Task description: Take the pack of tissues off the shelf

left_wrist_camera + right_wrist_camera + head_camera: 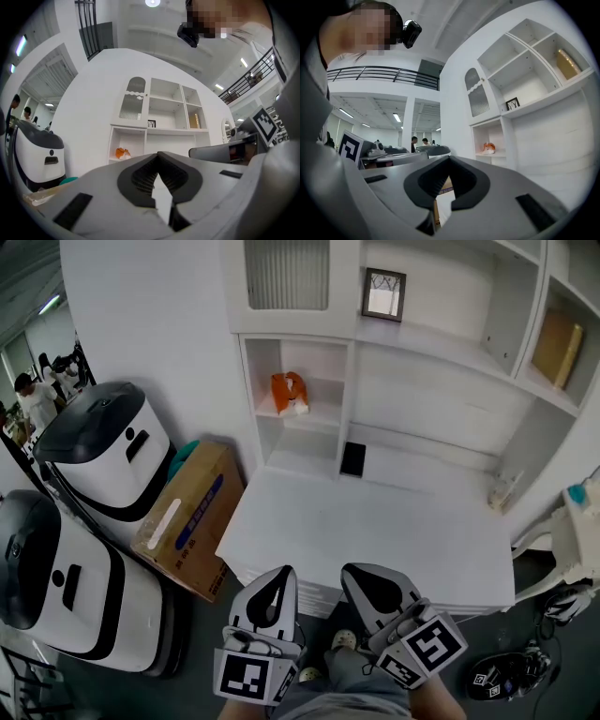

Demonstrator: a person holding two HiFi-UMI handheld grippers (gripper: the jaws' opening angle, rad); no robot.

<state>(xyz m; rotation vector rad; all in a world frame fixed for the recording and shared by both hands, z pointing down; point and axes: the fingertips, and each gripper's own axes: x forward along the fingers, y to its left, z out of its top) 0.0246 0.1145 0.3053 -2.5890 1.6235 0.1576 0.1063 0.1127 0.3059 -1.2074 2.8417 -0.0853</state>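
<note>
The pack of tissues [291, 393], orange and white, lies on the upper shelf of a small open cubby at the left of the white shelf unit. It shows small and far off in the left gripper view [122, 153] and the right gripper view [489, 148]. My left gripper [281, 570] and right gripper [354, 570] are side by side at the near edge of the white desk [375, 531], well short of the pack. Both point toward the shelves. The left gripper [158, 153] and the right gripper [449, 157] are each shut with nothing between the jaws.
A small black flat thing [352, 458] lies at the back of the desk. A framed picture [383, 293] stands on the shelf above, and a tan item [555, 348] in the right-hand shelves. Left of the desk are a cardboard box [190, 518] and two white-and-black machines [103, 448].
</note>
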